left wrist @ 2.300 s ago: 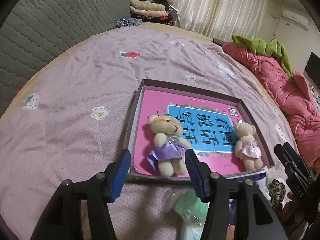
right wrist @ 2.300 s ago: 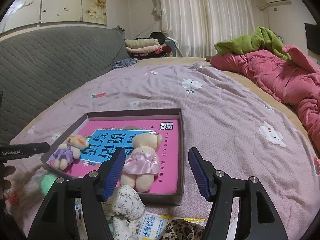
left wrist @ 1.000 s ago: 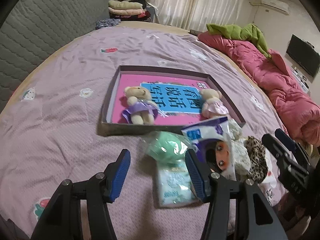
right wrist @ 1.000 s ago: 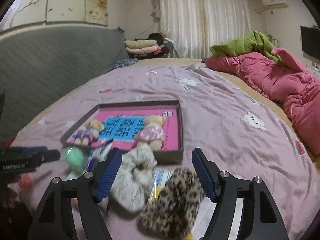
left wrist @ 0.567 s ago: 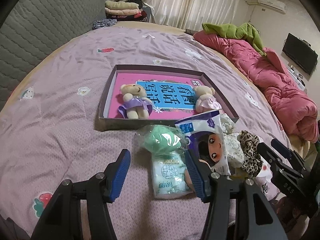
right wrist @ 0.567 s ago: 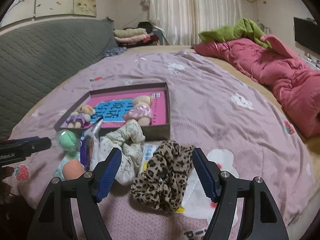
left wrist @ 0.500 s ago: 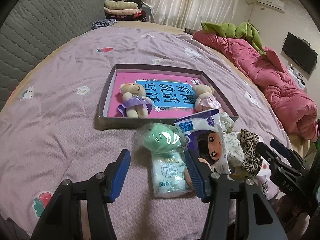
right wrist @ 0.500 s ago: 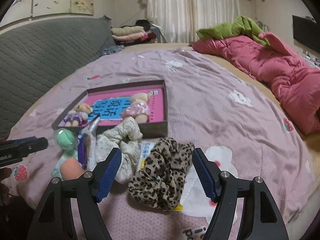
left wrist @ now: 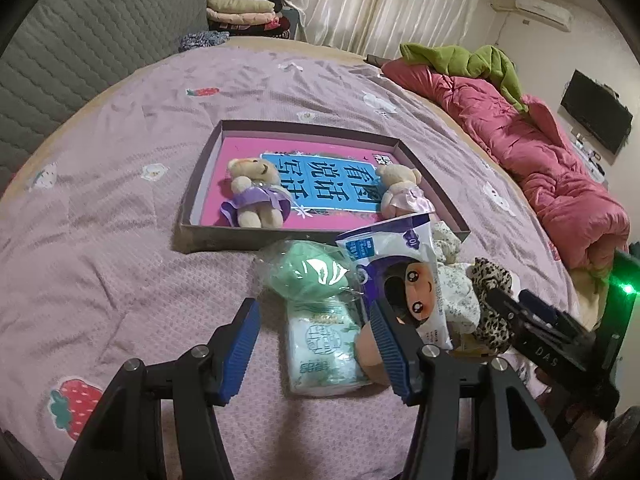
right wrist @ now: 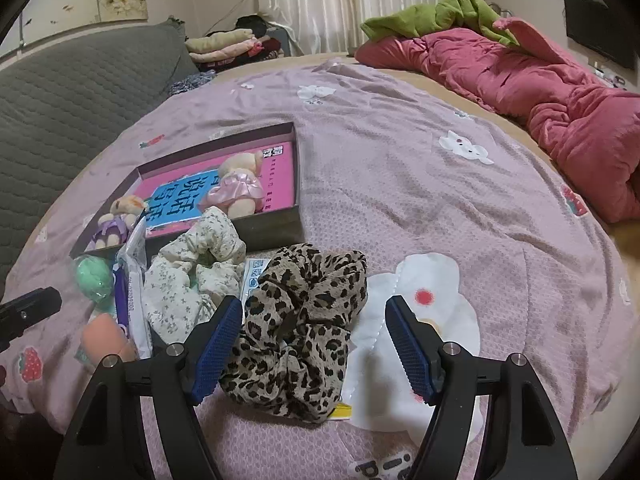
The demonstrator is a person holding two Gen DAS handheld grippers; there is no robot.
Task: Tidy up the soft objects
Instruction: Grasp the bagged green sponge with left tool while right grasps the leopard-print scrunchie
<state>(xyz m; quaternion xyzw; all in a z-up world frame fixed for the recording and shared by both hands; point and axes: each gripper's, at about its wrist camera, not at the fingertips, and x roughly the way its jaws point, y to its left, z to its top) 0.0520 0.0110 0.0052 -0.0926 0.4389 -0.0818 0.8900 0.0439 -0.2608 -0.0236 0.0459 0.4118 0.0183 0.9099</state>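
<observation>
Leopard scrunchie [right wrist: 304, 328] framed by the wide right gripper [right wrist: 314, 344]

It lies on the purple bedspread [right wrist: 420, 200] just before the shallow box [right wrist: 276, 226] holding two small bears, beside a floral scrunchie [right wrist: 188, 276]; the left gripper [left wrist: 314, 350] stands half-spread and empty above a tissue pack [left wrist: 324, 350], with a green bagged toy [left wrist: 306, 276] just beyond

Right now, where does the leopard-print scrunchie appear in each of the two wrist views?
Left wrist view: the leopard-print scrunchie is at the right, partly behind the right gripper.
Right wrist view: leopard-print scrunchie at lower centre, between the open fingers.
Shared landmark: the floral scrunchie beside it, with the shallow box just beyond.
</observation>
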